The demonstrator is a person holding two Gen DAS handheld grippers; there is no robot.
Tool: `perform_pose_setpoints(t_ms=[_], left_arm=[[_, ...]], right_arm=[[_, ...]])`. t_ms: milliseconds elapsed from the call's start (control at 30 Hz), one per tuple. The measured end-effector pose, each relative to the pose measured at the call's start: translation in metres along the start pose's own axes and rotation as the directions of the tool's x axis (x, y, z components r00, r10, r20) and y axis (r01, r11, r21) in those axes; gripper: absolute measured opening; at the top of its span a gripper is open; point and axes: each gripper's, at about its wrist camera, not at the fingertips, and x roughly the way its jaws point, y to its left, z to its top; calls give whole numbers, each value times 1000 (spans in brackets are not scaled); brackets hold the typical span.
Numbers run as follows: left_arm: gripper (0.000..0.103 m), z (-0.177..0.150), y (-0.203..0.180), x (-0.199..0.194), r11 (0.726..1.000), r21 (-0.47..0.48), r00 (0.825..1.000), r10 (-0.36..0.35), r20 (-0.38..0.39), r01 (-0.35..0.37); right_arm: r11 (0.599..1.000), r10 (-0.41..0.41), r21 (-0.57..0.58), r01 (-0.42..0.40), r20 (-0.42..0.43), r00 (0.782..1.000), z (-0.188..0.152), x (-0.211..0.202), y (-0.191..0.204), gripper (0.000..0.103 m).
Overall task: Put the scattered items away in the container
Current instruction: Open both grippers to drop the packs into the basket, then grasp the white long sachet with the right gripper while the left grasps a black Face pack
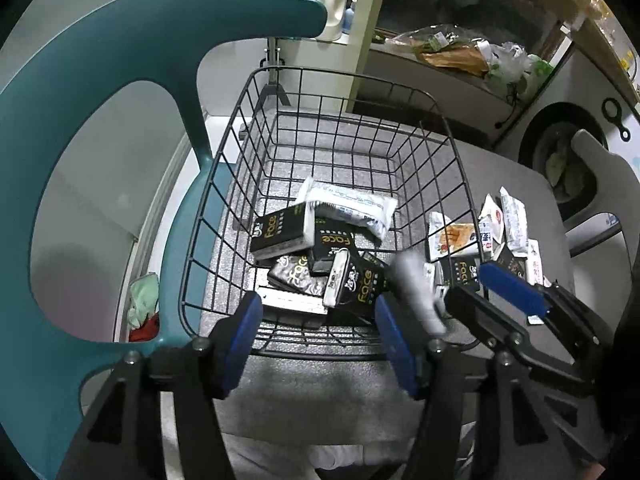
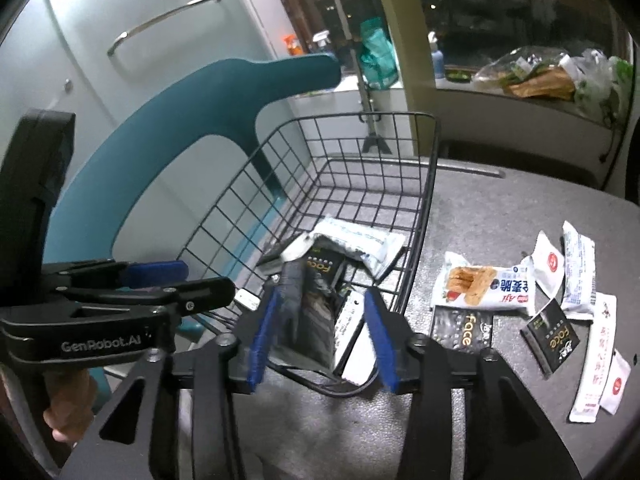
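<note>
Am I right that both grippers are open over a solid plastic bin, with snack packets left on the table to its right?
Not quite: the container is a black wire basket, not a solid plastic bin; the left wrist view shows the table through its mesh. The rest holds: left gripper and right gripper are open, and snack packets remain on the table to its right.

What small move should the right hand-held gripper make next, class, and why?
Probably swing the right hand-held gripper rightward and down toward the black Face tissue pack. Its jaws stand open over the wire basket, with a blurred dark packet apparently loose between them. Several packets lie outside the basket on the grey table, and that pack looks nearest.
</note>
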Motion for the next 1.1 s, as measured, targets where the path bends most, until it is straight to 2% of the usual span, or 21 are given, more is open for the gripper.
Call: perform_pose_setpoints(t_ms=[167, 300, 467, 600, 633, 667, 700, 733, 767, 867, 1000, 1100], left_arm=[[65, 0, -2, -11, 999, -16, 999, -29, 18, 29], [65, 0, -19, -16, 999, 3, 998, -54, 25, 54], [65, -8, -75, -3, 991, 77, 994, -105, -10, 105], [65, -20, -132, 14, 974, 169, 988, -144, -59, 152], [65, -23, -144, 19, 970, 189, 987, -143, -69, 153], [73, -26, -160, 23, 967, 219, 990, -122, -65, 133], [75, -29, -172, 25, 965, 245, 995, -89, -37, 96], [75, -31, -184, 29, 961, 261, 996, -81, -40, 89], [75, -33, -197, 36, 958, 262, 992, -101, -73, 116], [75, -37, -216, 47, 952, 246, 981, -161, -109, 184], [75, -40, -241, 72, 946, 274, 981, -138, -137, 172], [75, -37, -252, 98, 948, 252, 972, -150, -179, 193]], right_arm=[[999, -35, -8, 36, 30, 999, 2, -18, -8, 47], [994, -105, -3, 106, 56, 993, -2, -41, -26, 47], [972, -234, 31, 233, 58, 970, -16, -66, -73, 47], [938, -338, 83, 336, 19, 941, -40, -80, -126, 47], [934, -348, 93, 346, 6, 938, -45, -81, -136, 47], [929, -358, 104, 356, -8, 934, -51, -82, -148, 47], [921, -372, 117, 372, -27, 928, -60, -81, -161, 47], [916, -380, 123, 382, -40, 924, -67, -81, -170, 47], [912, -387, 129, 390, -53, 921, -73, -80, -180, 47], [899, -400, 157, 408, -80, 913, -86, -78, -207, 47], [871, -442, 185, 455, -108, 890, -98, -76, -240, 47], [876, -416, 214, 432, -118, 902, -103, -71, -254, 47]])
